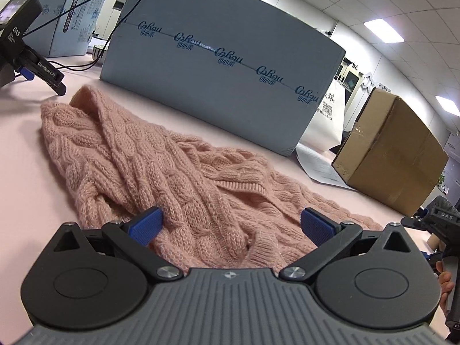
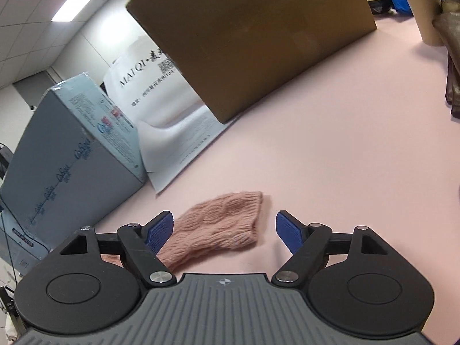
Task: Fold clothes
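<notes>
A pink cable-knit sweater (image 1: 161, 166) lies crumpled on the pink table (image 1: 23, 155). My left gripper (image 1: 231, 224) is open, its blue pads (image 1: 146, 225) straddling the sweater's near edge, with knit between the jaws. In the right wrist view one sleeve end (image 2: 227, 221) with a ribbed cuff lies flat on the table (image 2: 345, 132). My right gripper (image 2: 224, 231) is open just above that sleeve, left pad (image 2: 159, 231) over the knit, right pad on bare table. The right gripper also shows at the far right of the left wrist view (image 1: 442, 224).
A large grey-blue carton (image 1: 224, 66) stands behind the sweater, with a brown cardboard box (image 1: 394, 149) and a white bag (image 2: 161, 92) to its right. A black camera device (image 1: 20, 34) with cables stands at far left. A paper cup (image 2: 425, 14) and a brown object (image 2: 451, 57) are at far right.
</notes>
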Motion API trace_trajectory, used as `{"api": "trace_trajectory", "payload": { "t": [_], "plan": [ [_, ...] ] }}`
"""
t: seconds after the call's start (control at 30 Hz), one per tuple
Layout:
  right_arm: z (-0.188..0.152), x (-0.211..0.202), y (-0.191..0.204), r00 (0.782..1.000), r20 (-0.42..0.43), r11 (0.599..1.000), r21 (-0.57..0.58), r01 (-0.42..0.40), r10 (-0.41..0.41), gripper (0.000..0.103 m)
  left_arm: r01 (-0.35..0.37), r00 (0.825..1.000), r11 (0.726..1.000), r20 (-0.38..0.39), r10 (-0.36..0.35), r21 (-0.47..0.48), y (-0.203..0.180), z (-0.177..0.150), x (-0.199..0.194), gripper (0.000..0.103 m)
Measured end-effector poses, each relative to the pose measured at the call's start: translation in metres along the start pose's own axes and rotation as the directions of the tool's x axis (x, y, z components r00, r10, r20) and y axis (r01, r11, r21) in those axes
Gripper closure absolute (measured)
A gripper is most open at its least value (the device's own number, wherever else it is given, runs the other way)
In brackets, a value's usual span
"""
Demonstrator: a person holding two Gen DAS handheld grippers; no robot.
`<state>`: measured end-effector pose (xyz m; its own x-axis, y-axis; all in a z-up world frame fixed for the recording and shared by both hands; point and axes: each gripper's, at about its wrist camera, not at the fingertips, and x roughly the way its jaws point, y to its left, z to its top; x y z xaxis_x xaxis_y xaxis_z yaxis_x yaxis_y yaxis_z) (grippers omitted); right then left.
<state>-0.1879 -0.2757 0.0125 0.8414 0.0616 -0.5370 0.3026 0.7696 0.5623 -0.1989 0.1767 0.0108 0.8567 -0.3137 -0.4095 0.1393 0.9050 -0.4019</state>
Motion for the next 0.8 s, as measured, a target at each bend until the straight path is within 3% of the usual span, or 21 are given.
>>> {"api": "trace_trajectory", "payload": {
  "t": [0.1, 0.17, 0.23, 0.33, 0.63, 0.8],
  "plan": [
    [-0.001, 0.007, 0.000, 1.000, 0.003, 1.000, -0.016, 0.006, -0.006, 0.028, -0.001, 1.000, 1.000, -0.002, 0.001, 0.000, -0.001, 0.000, 0.001, 0.000],
    [-0.002, 0.009, 0.005, 1.000, 0.006, 0.999, -0.046, 0.023, -0.023, 0.036, -0.002, 1.000, 1.000, -0.001, 0.002, -0.004, -0.001, 0.000, 0.000, 0.000],
    [-0.004, 0.012, 0.007, 1.000, -0.010, 0.998, -0.058, 0.007, -0.008, 0.081, -0.002, 1.000, 1.000, -0.002, 0.002, -0.006, 0.000, 0.000, 0.000, 0.000],
    [-0.008, 0.017, 0.002, 0.999, -0.043, 1.000, -0.018, -0.024, 0.023, 0.094, -0.002, 1.000, 1.000, -0.004, 0.002, -0.005, 0.000, 0.000, 0.001, 0.000],
    [-0.006, -0.021, 0.027, 0.987, 0.154, 0.991, -0.133, -0.029, 0.049, 0.102, -0.001, 1.000, 1.000, -0.005, 0.001, -0.003, 0.000, 0.000, 0.001, 0.000],
    [-0.002, -0.034, 0.053, 0.979, 0.176, 0.975, -0.211, -0.065, 0.103, 0.102, 0.007, 1.000, 1.000, -0.007, -0.007, -0.003, 0.002, 0.002, 0.001, 0.000]
  ]
}}
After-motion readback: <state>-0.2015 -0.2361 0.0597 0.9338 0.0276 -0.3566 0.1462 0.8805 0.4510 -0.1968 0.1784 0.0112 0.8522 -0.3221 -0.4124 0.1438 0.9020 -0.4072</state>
